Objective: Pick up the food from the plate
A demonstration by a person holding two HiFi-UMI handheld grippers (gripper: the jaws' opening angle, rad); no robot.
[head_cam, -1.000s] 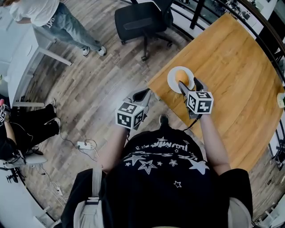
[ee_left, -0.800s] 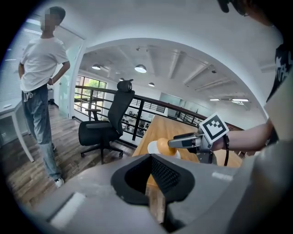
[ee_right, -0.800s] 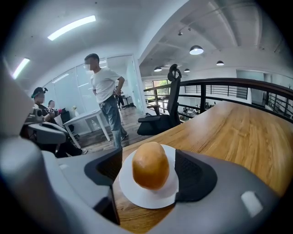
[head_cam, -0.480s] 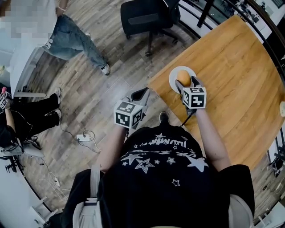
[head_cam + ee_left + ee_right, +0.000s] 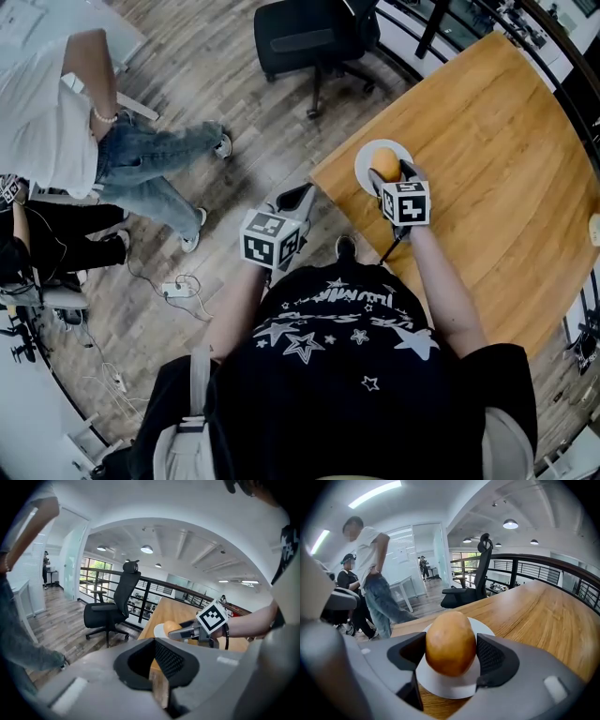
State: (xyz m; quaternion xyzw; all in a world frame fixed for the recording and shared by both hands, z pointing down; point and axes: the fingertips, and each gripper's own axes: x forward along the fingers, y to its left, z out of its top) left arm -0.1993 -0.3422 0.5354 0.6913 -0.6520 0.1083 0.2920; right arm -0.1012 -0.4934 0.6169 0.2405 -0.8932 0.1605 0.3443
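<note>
An orange-brown round bread roll [image 5: 384,160] sits on a small white plate [image 5: 363,170] near the corner of the wooden table [image 5: 487,131]. My right gripper [image 5: 390,174] reaches over the plate. In the right gripper view the roll [image 5: 451,641] fills the gap between the two black pads, which touch both its sides, and it still rests on the plate [image 5: 445,690]. My left gripper [image 5: 296,199] hangs over the floor left of the table. Its jaws [image 5: 155,644] are shut with nothing in them. From there I see the roll [image 5: 168,627] and the right gripper [image 5: 186,631].
A black office chair [image 5: 314,37] stands on the wood floor beyond the table corner. A person in a white shirt and jeans [image 5: 103,141] stands at the left, and another in black [image 5: 56,253] sits lower left. A power strip with cables [image 5: 176,304] lies on the floor.
My right gripper moved forward over the plate and its jaws closed in around the roll. The person in the white shirt walked nearer from the upper left. My left gripper barely moved.
</note>
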